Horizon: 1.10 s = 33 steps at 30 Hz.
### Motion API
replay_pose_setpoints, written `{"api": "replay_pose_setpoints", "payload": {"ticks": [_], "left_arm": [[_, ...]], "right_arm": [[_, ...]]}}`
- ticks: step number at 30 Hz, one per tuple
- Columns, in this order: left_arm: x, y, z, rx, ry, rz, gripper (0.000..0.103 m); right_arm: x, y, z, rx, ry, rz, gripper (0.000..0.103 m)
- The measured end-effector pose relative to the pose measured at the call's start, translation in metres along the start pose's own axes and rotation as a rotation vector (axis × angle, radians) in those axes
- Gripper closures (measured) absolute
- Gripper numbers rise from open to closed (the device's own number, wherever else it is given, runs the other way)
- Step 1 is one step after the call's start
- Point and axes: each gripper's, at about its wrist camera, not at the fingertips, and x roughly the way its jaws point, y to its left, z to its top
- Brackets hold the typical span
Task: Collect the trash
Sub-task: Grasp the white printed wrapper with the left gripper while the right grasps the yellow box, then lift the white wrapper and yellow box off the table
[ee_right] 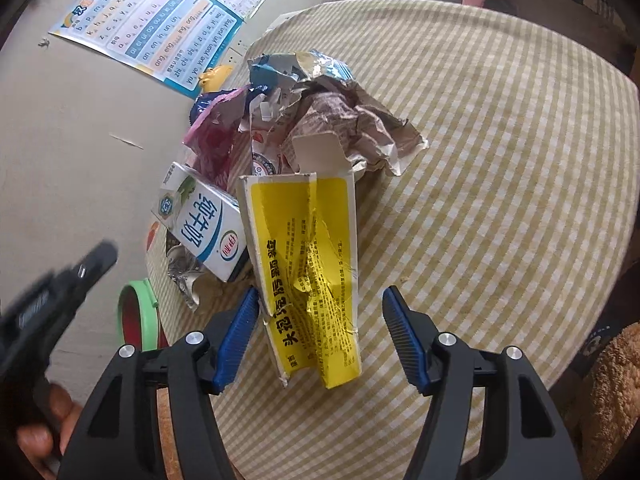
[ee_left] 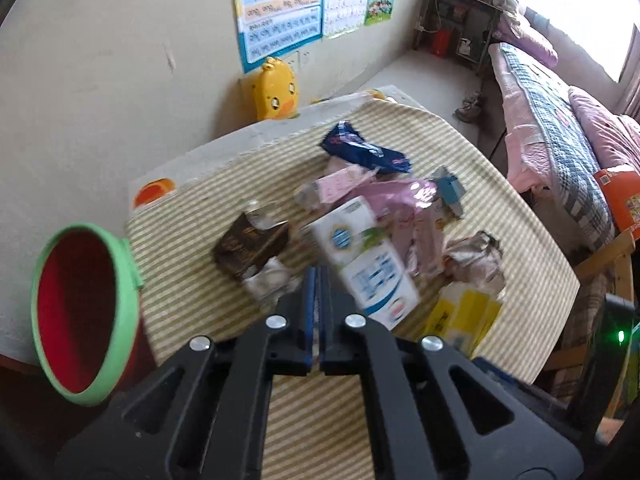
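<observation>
A heap of trash lies on the striped table (ee_left: 192, 216): a white-and-blue milk carton (ee_left: 360, 256), a brown wrapper (ee_left: 252, 244), a dark blue wrapper (ee_left: 364, 148), a pink bag (ee_left: 404, 208) and crumpled paper (ee_left: 476, 260). My left gripper (ee_left: 317, 276) hangs shut just in front of the carton, with nothing visibly held. A red bin with a green rim (ee_left: 80, 312) stands left of the table. In the right wrist view my right gripper (ee_right: 322, 292) is open astride a flattened yellow box (ee_right: 312, 272). The left pad is close to the box's edge.
A yellow duck toy (ee_left: 276, 88) and posters (ee_left: 280, 8) are at the wall behind the table. A bed (ee_left: 560, 128) runs along the right. In the right wrist view a hand (ee_right: 36, 436) holds the blurred left gripper (ee_right: 80, 268) beside the bin (ee_right: 138, 316).
</observation>
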Motion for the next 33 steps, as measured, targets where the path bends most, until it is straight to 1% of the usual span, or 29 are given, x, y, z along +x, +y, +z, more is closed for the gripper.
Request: {"api": "replay_pose_setpoints", "payload": {"ticks": [2,3,4,6,8,10,11,12,17,18,21,23,24,25,26,27,28,29,30,33], "left_arm": [[0.003,0.007,-0.006,-0.012,0.009,0.019,0.081],[0.007,0.011,-0.009,-0.028,0.016,0.026,0.064],[0.010,0.015,-0.011,-0.046,0.021,0.024,0.060],[0.024,0.022,-0.015,-0.092,0.047,0.006,0.059],[0.042,0.023,-0.018,-0.085,0.082,0.045,0.058],[0.058,0.022,-0.019,-0.061,0.107,0.086,0.058],[0.063,0.021,-0.020,-0.058,0.114,0.088,0.056],[0.063,0.022,-0.019,-0.064,0.091,0.075,0.050],[0.073,0.008,-0.013,-0.026,0.101,0.058,0.050],[0.075,0.005,-0.013,-0.024,0.113,0.053,0.049],[0.080,-0.001,-0.019,-0.028,0.141,0.047,0.043],[0.083,-0.002,-0.025,-0.031,0.144,0.030,0.043],[0.083,-0.002,-0.027,-0.029,0.137,0.029,0.045],[0.082,-0.003,-0.029,-0.024,0.128,0.013,0.055],[0.080,-0.004,-0.029,-0.022,0.125,0.001,0.060],[0.078,-0.005,-0.029,-0.015,0.127,0.012,0.062],[0.074,-0.005,-0.029,-0.012,0.116,0.020,0.067],[0.071,-0.004,-0.028,-0.015,0.107,0.020,0.067],[0.069,-0.004,-0.027,-0.019,0.102,0.020,0.071],[0.057,0.004,-0.028,-0.038,0.080,0.010,0.071]], "right_arm": [[0.001,-0.004,-0.001,0.019,0.013,0.030,0.060],[-0.001,-0.004,-0.001,0.023,0.012,0.030,0.060],[-0.003,-0.003,-0.001,0.017,0.010,0.027,0.062],[-0.009,-0.001,-0.002,-0.011,-0.009,0.003,0.063],[-0.011,0.000,-0.003,-0.009,-0.013,-0.004,0.063],[-0.009,-0.003,-0.004,0.015,-0.004,0.009,0.062],[-0.009,-0.004,-0.004,0.022,0.003,0.015,0.062],[-0.009,-0.003,-0.005,0.015,0.005,0.010,0.062],[-0.012,0.011,-0.004,-0.042,-0.010,0.004,0.062],[-0.014,0.014,-0.004,-0.053,-0.014,0.010,0.061],[-0.015,0.022,-0.003,-0.074,-0.016,0.024,0.061],[-0.013,0.023,-0.004,-0.080,-0.008,0.024,0.061],[-0.012,0.023,-0.005,-0.078,-0.004,0.023,0.061],[-0.011,0.022,-0.004,-0.071,-0.002,0.022,0.061],[-0.011,0.022,-0.004,-0.066,-0.002,0.021,0.061],[-0.012,0.021,-0.003,-0.060,-0.005,0.018,0.061],[-0.012,0.020,-0.002,-0.056,-0.007,0.014,0.061],[-0.012,0.020,-0.002,-0.053,-0.007,0.012,0.060],[-0.013,0.019,-0.002,-0.051,-0.006,0.013,0.060],[-0.013,0.023,-0.002,-0.060,-0.002,0.020,0.060]]}}
